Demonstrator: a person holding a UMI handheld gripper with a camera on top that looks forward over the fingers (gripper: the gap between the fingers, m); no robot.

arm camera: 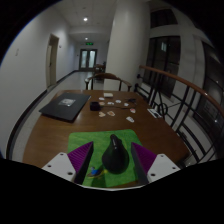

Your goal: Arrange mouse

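Between hand-held gripper (112,161) fingers, black mouse (118,152)

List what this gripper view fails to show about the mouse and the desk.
- Mouse: its near end is hidden behind the fingers, so contact with the pads cannot be confirmed.
- Green mat: near edge cut off by the gripper.
- Small papers: too small to read.
- Laptop: too dark for detail.

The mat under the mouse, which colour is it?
Green, seen in the gripper view, the only one.
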